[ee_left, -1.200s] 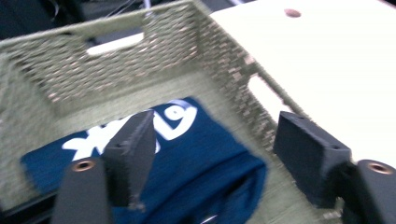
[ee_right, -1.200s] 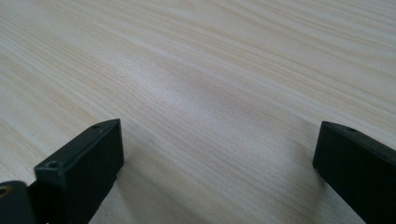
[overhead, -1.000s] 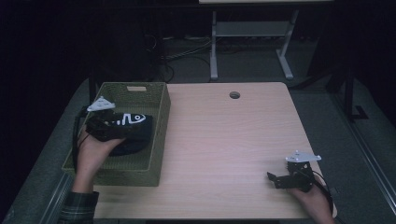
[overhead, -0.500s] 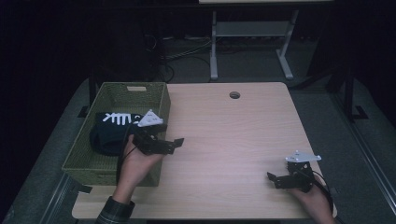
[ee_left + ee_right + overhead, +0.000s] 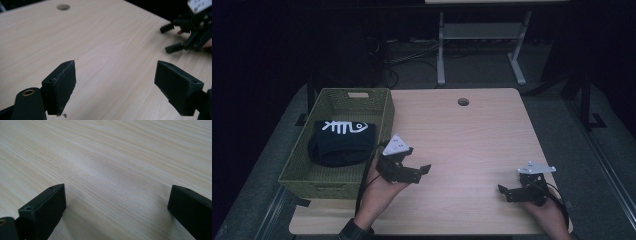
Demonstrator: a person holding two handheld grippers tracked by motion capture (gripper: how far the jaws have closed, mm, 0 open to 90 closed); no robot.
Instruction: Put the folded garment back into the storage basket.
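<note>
Light wood table [image 5: 482, 135] with a round hole [image 5: 463, 102] near its far edge, standing on grey floor [image 5: 607, 150]. Behind it a white metal stand [image 5: 477, 37] and loose cables [image 5: 407, 60] on the floor. Room beyond is dark; light falls mainly on the tabletop.

We hold black two-jaw plastic tongs in each hand: the left tongs [image 5: 414, 172] at seven o'clock of the high view, the right tongs [image 5: 511, 193] at five o'clock. Each carries a grey three-cornered plate and trails a black cable. In the gripper views our jaws are flat matt blocks with small screw holes, with a brass eyelet beside one left jaw. A dark cuff [image 5: 354, 232] wraps our left wrist.
</note>
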